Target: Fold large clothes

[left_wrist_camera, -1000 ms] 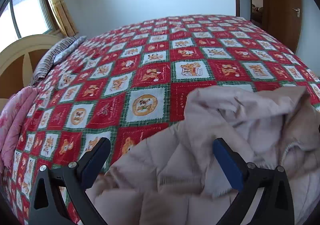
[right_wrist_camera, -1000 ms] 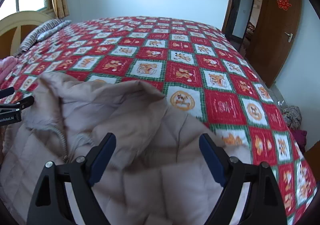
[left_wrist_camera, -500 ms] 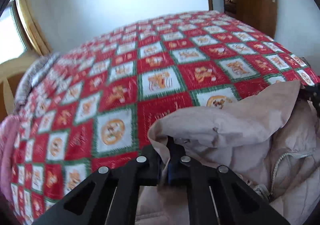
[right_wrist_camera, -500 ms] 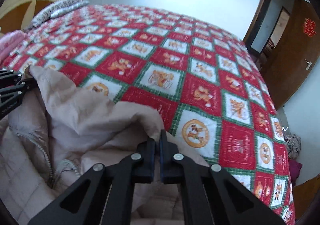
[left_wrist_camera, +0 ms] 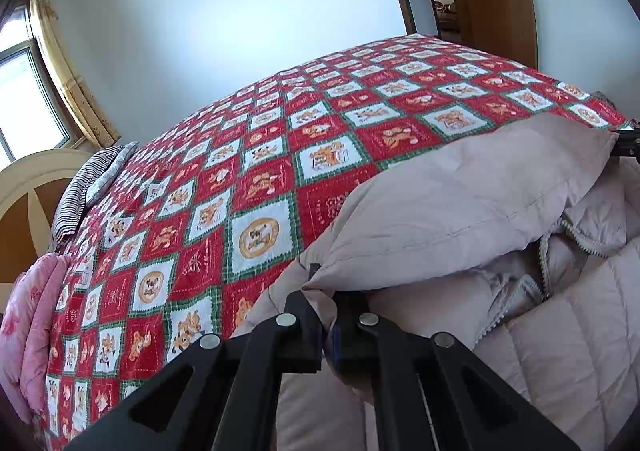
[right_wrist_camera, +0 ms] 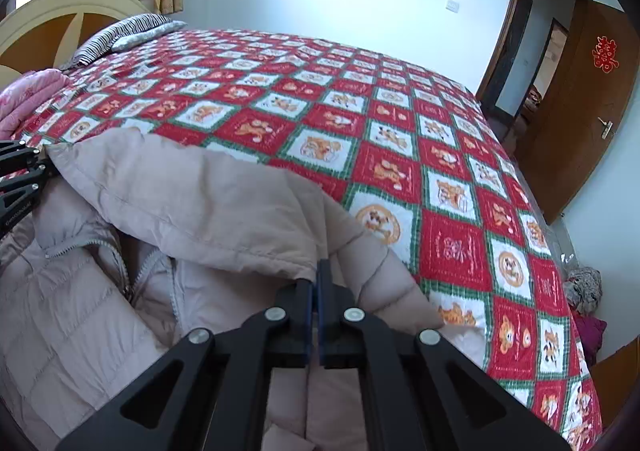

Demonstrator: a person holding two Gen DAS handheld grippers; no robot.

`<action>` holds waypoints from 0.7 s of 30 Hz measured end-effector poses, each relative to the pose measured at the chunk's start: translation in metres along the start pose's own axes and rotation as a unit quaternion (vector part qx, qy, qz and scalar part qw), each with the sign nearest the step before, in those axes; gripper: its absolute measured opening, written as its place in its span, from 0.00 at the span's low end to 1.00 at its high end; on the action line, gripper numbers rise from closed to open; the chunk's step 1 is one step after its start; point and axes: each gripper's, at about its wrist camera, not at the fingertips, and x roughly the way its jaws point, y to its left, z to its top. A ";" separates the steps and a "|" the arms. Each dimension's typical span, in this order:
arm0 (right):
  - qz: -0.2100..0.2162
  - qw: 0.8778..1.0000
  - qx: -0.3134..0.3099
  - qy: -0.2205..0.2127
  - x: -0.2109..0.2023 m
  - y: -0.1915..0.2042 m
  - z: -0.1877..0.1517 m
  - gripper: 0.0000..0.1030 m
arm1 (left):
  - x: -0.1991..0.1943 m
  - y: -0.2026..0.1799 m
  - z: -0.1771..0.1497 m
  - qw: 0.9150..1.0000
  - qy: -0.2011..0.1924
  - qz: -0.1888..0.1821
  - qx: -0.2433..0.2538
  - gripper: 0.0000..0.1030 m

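Left wrist view: my left gripper (left_wrist_camera: pixel 326 315) is clamped on one corner of the jacket's hood (left_wrist_camera: pixel 460 207). Its jaws have just closed, and beige fabric is pinched between the pads. Right wrist view: my right gripper (right_wrist_camera: pixel 316 291) is clamped on the opposite hood corner, its jaws also just closed on fabric. The hood edge runs taut between both grippers and is raised above the jacket body.

The beige quilted jacket (right_wrist_camera: pixel 80 311) lies on the near edge of the bed (left_wrist_camera: pixel 260 187). Its open zipper (right_wrist_camera: pixel 120 263) is visible directly below the raised hood. My left gripper also shows at the left edge of the right wrist view, at the far hood corner.

Beyond the jacket, the bed's red, white and green patchwork cover extends clear to the far wall. A pink quilt (left_wrist_camera: pixel 28 315) lies at the head end of the bed, with a striped pillow (right_wrist_camera: pixel 116 37) beyond it against the headboard (right_wrist_camera: pixel 52 19). A brown door (right_wrist_camera: pixel 576 107) stands open past the foot end of the bed.
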 end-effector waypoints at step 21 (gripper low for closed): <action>-0.021 0.999 -0.008 0.023 0.026 0.005 -0.024 0.02 | -0.063 0.007 0.028 0.995 -0.084 0.002 -0.059 0.88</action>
